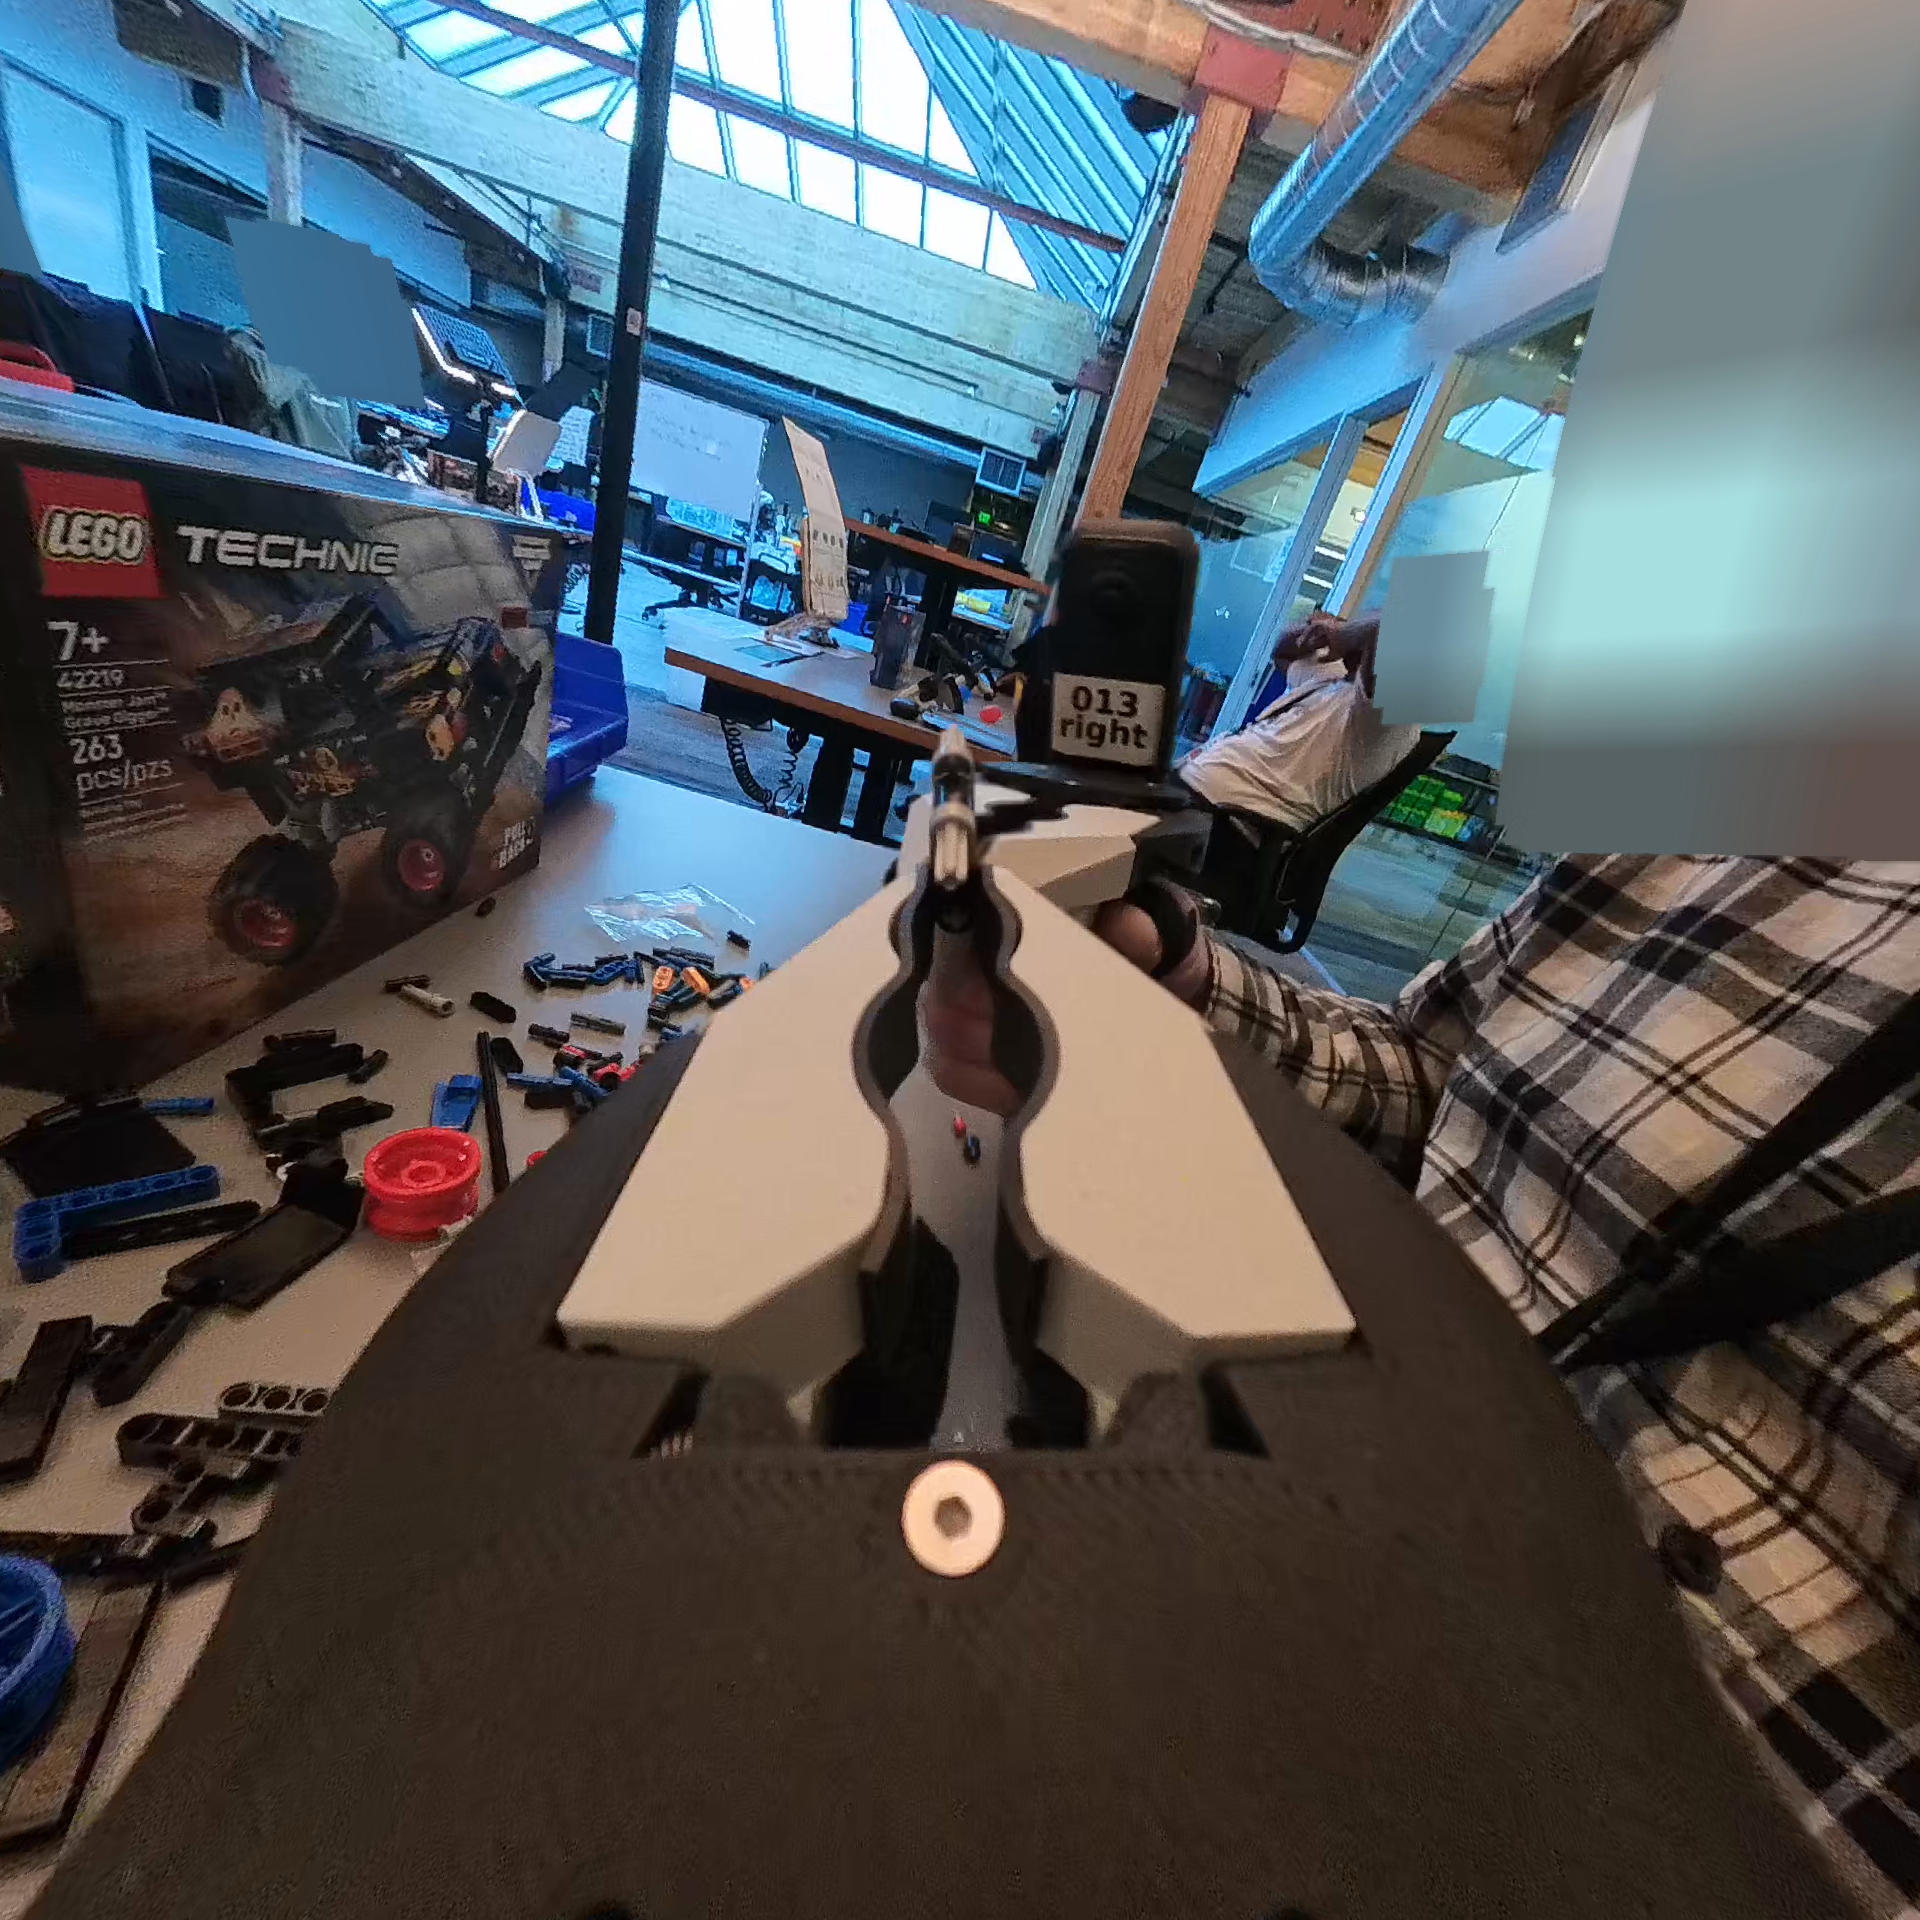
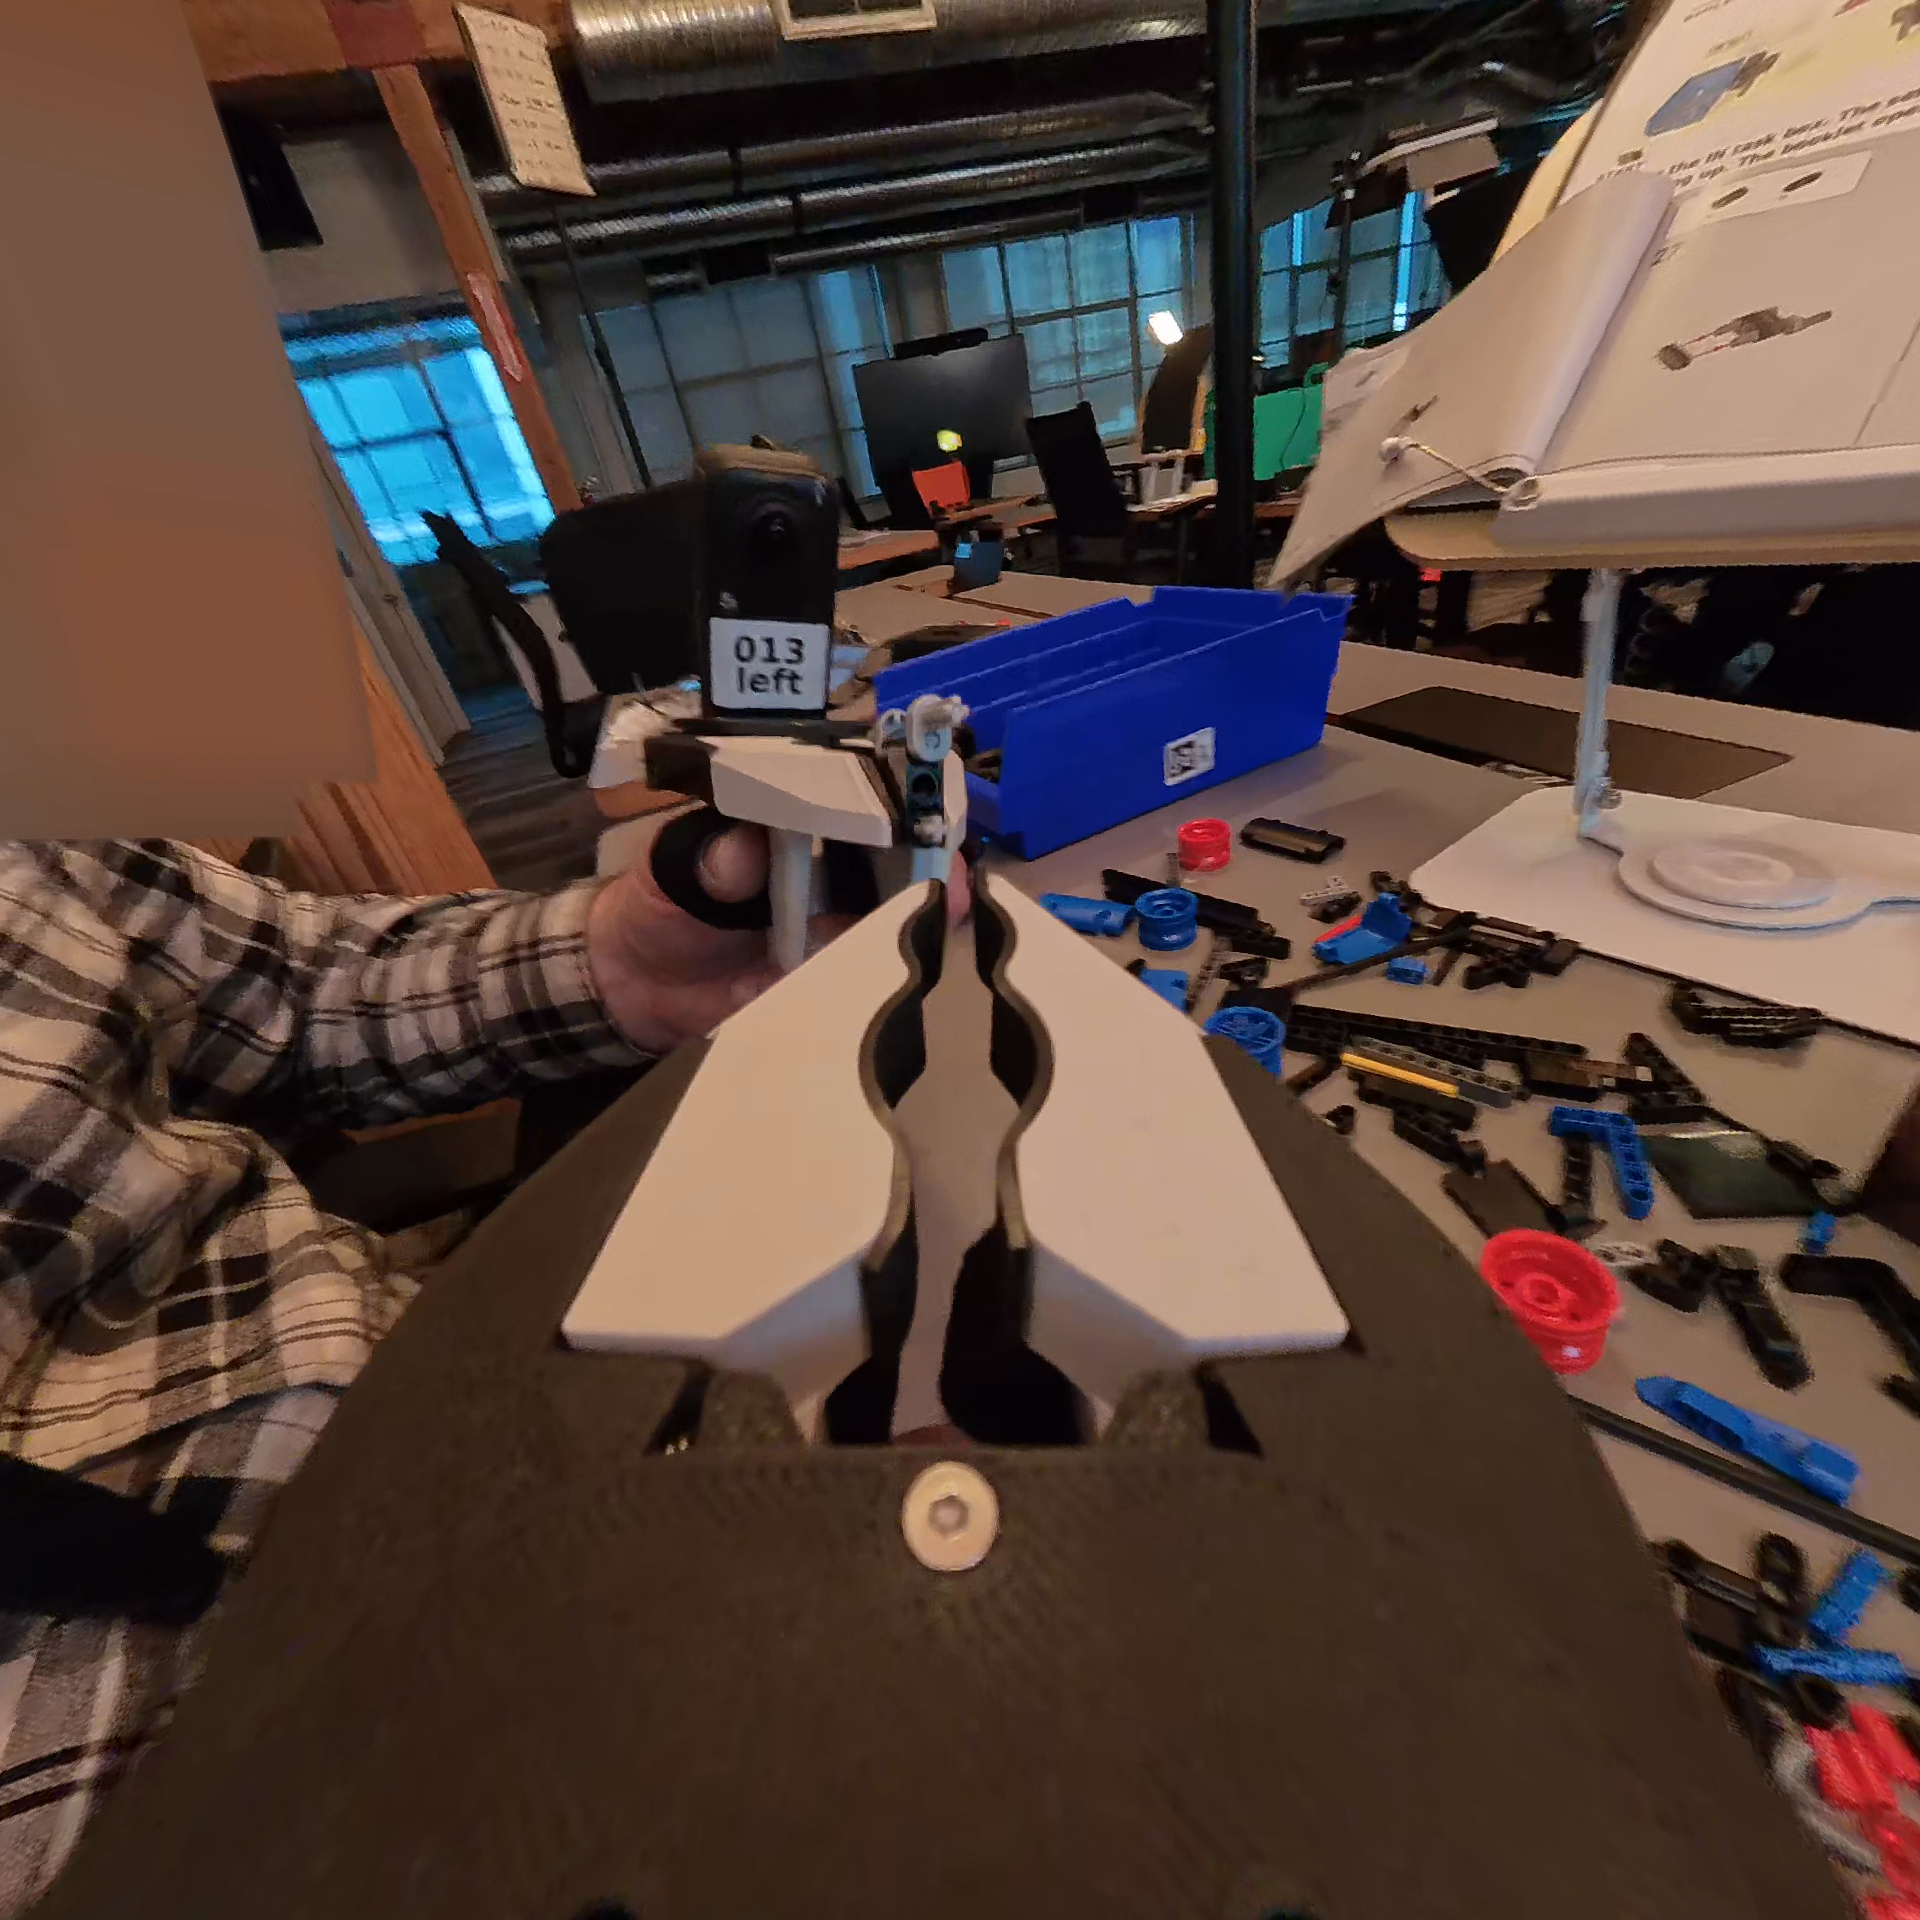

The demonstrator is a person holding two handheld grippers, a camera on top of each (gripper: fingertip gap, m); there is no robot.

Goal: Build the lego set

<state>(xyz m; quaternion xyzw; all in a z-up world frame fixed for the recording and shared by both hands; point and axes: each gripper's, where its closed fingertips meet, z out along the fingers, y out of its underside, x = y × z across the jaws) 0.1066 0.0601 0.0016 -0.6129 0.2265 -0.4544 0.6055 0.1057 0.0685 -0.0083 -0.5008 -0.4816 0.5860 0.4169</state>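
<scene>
Lego parts lie scattered over the grey table (image 2: 1455, 810), while one small sub-assembly (image 2: 928, 790) is held up in the air between the two grippers. It is a thin stick of pieces: a pale grey axle-like stem, a dark teal beam with holes, and a light grey connector on top.

In the right wrist view the right gripper (image 2: 954, 894) has its white, angular fingers nearly closed, their wavy black rubber-lined inner edges pinching the lower end of the stem. The left gripper (image 2: 894, 800), seen farther off with a hand (image 2: 686, 935) on its grip, meets the same assembly from the side at the teal beam.

In the left wrist view the left gripper (image 1: 951, 883) is likewise drawn almost together on the assembly (image 1: 951, 821), which stands out from its tips; the right gripper (image 1: 1049, 821) sits just behind.

Loose pieces include a glossy red wheel hub (image 1: 421, 1179), a blue L-shaped beam (image 1: 104, 1205), blue wheel hubs (image 2: 1164, 914) and many matte black beams. A printed cardboard set box (image 1: 260, 727) stands at the left, a blue plastic bin (image 2: 1132, 686) behind the parts, and an open instruction booklet (image 2: 1714, 343) on a white stand (image 2: 1600, 862).
</scene>
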